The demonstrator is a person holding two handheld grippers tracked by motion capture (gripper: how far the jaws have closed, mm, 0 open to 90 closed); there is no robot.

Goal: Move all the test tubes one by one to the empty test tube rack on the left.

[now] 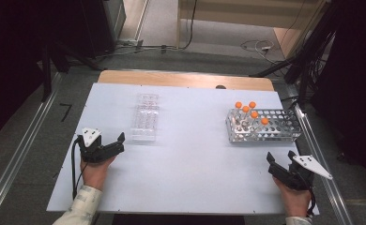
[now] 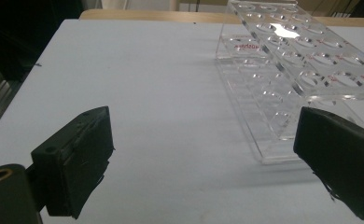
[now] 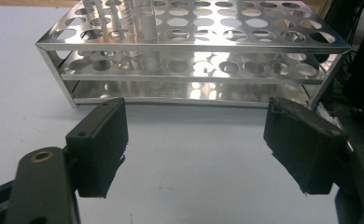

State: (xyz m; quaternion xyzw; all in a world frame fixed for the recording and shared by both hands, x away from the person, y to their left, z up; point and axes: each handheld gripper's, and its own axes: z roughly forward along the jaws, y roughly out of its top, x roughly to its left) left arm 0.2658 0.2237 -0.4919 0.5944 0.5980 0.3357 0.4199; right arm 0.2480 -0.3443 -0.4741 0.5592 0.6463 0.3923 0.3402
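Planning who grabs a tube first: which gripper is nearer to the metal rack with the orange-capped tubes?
Right. The right gripper sits just in front of the metal tube rack, jaws open toward it. The left gripper is across the table, beside the clear plastic rack.

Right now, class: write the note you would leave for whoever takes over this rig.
Left gripper: open, holding nothing, beside the near end of the clear plastic rack.
Right gripper: open, holding nothing, just in front of the metal rack.
Five orange-capped tubes stand in the metal rack's left end.
Done: no tube sits in the clear rack.
Left: probably moving tubes across, one by one.
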